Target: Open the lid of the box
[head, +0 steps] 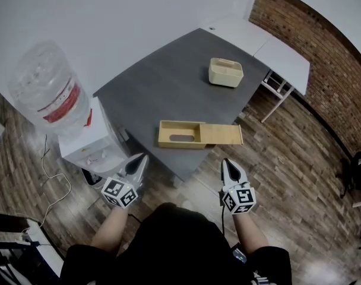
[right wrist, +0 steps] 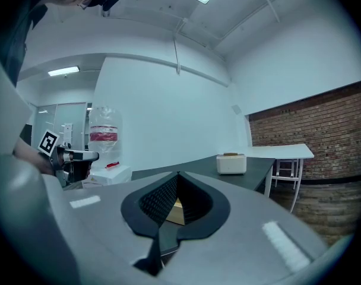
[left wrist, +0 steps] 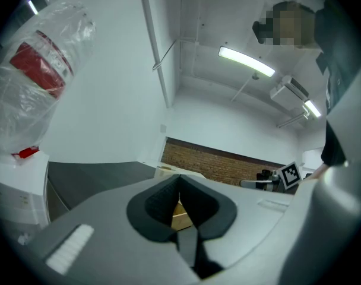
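Head view, wooden box [head: 179, 134]: lies flat on the grey table [head: 151, 88], near the edge closest to the person; long slot hole in its top.
Head view, lid [head: 222, 134]: thin flat board sticking out of the box's right end (looks partly slid open already).
Head view, how it handles: likely light, hard and smooth; could skid on the table when pushed. Best to hold the box's left end steady and pull the lid by its free right end.
Head view, left gripper [head: 142, 158]: off the table, on the person's side of the box's left end, well apart from it; tips pressed together, nothing held.
Head view, right gripper [head: 227, 162]: on the person's side of the lid, well apart from the box; tips pressed together, nothing held.
Head view, other things: cream tub [head: 225, 72] beyond the box, well apart; water cooler [head: 85, 138] left of the box, beside the table; white table [head: 269, 40] far beyond the box. Nothing in the way between grippers and box.
Left gripper view: jaws closed tight and empty; a bit of tan box wood peeks through the low gap, far off; big water bottle [left wrist: 32, 82] up on the left.
Right gripper view: jaws closed tight and empty; same tan wood in the gap; cream tub beyond the box, brick wall [right wrist: 311, 120] behind.
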### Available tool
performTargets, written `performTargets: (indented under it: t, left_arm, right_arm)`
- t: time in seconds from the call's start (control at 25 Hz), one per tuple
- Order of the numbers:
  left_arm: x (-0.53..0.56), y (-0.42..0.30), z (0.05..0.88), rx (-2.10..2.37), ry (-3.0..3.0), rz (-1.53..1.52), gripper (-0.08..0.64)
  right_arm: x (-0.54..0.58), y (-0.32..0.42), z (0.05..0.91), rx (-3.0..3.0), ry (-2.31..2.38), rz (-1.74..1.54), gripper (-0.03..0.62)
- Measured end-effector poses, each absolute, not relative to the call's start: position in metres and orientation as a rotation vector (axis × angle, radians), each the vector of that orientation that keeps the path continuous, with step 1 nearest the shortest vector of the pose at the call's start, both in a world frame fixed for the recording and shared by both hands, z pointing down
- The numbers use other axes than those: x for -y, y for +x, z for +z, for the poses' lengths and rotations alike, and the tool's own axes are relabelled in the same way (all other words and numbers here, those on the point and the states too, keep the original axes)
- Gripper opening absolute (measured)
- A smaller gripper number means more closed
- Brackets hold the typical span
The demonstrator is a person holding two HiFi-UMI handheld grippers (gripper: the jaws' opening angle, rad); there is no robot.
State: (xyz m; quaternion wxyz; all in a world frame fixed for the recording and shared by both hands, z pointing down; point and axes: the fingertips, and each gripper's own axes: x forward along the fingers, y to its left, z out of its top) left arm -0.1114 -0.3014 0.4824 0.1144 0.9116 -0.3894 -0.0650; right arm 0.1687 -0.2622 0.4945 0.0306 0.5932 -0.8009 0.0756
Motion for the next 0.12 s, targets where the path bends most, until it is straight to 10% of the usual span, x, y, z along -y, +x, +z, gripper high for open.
performTargets:
  t: [0.12]
  left_arm:
    - [0.3022,-0.1101,0.4857,1.136,2.665,-0.187,0.002]
  right_arm:
    - [0.2654,0.1666,0.4974,2.469,1.815,0.231,0.0]
